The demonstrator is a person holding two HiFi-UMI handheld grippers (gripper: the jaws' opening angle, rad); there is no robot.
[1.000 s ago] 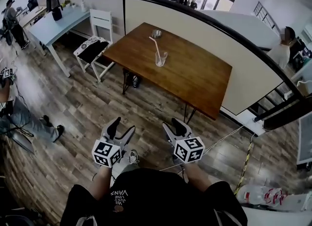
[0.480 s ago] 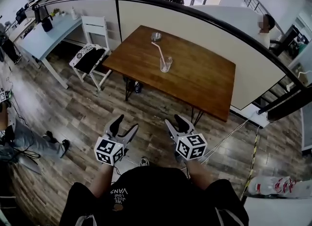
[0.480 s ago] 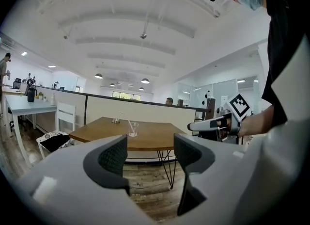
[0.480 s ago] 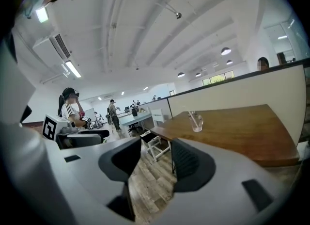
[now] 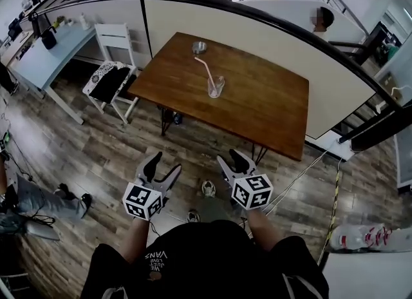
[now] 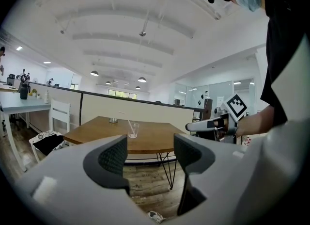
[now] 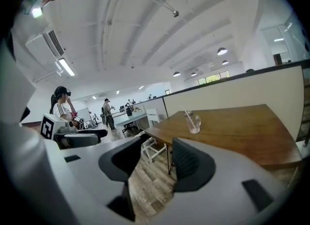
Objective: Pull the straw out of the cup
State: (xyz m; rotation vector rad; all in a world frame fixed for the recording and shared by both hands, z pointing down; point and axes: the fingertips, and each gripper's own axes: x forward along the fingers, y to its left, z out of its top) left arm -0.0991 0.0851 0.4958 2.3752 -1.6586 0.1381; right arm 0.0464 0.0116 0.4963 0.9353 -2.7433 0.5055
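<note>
A clear glass cup [image 5: 215, 87] stands on the brown wooden table [image 5: 270, 107] near its far left part, with a pale pink straw [image 5: 205, 70] leaning out of it to the left. The cup [image 6: 133, 130] shows small in the left gripper view and the cup [image 7: 194, 124] in the right gripper view. My left gripper [image 5: 161, 167] and right gripper [image 5: 230, 163] hover side by side over the floor, well short of the table. Both are open with nothing between the jaws.
A small metal dish [image 5: 198, 48] sits behind the cup. A white chair [image 5: 118, 49] with a dark cushion stands left of the table, and a light desk [image 5: 40, 56] beyond it. A partition wall [image 5: 257, 30] runs behind the table. A cable [image 5: 299, 182] crosses the floor at right.
The table and cup have drawn a little nearer and shifted slightly in the head view. Both grippers stay open at the same spot before me.
</note>
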